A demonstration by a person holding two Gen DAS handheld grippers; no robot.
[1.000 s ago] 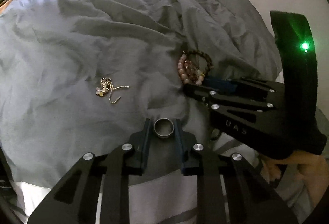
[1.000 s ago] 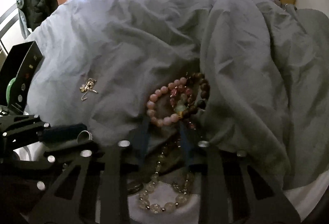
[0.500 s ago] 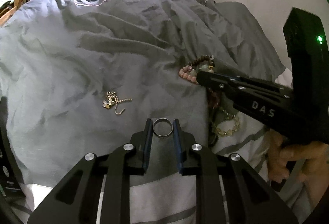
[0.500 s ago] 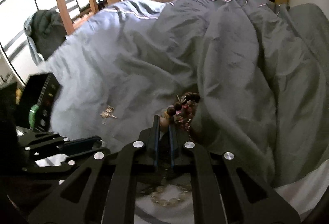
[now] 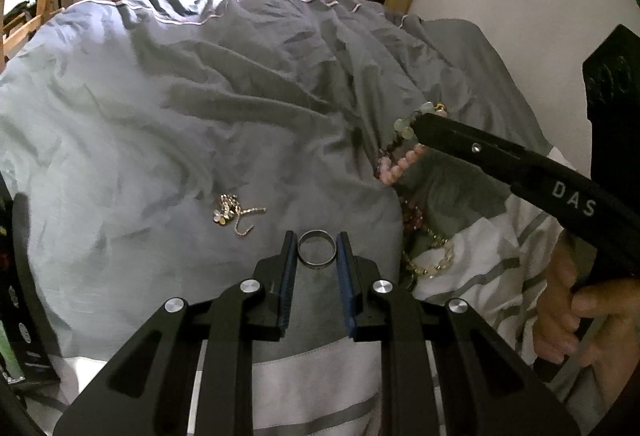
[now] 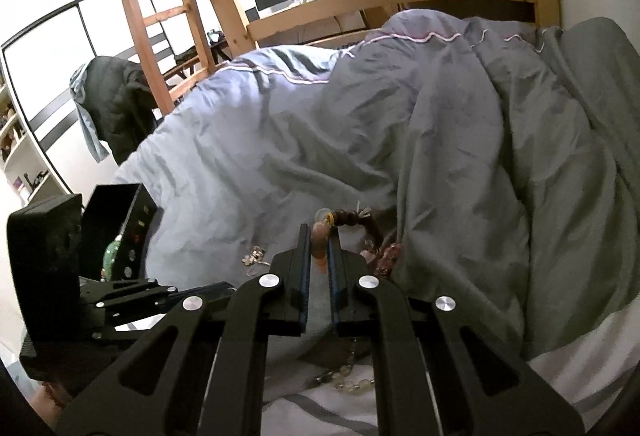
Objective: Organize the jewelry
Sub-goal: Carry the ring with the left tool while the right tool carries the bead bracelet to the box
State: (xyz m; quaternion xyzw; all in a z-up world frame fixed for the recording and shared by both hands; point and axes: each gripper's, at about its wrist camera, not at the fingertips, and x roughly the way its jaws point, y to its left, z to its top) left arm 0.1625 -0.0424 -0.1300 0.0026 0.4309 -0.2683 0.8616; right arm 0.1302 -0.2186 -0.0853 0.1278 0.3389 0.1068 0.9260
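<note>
lifted since before, right gripper (image 6: 319, 241) clamps the bead bracelets (image 6: 352, 232); left gripper (image 5: 317, 253) pinches the ring (image 5: 317, 253).

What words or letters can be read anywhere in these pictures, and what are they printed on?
"DAS": white letters on the side of the right gripper, as the left wrist view shows it.
Embossed marks on that gripper's black housing: too faint to read.
Small marks on the black box at the bed's left edge: too small to read.
Nothing legible on the metal ring or the bead bracelets.
</note>
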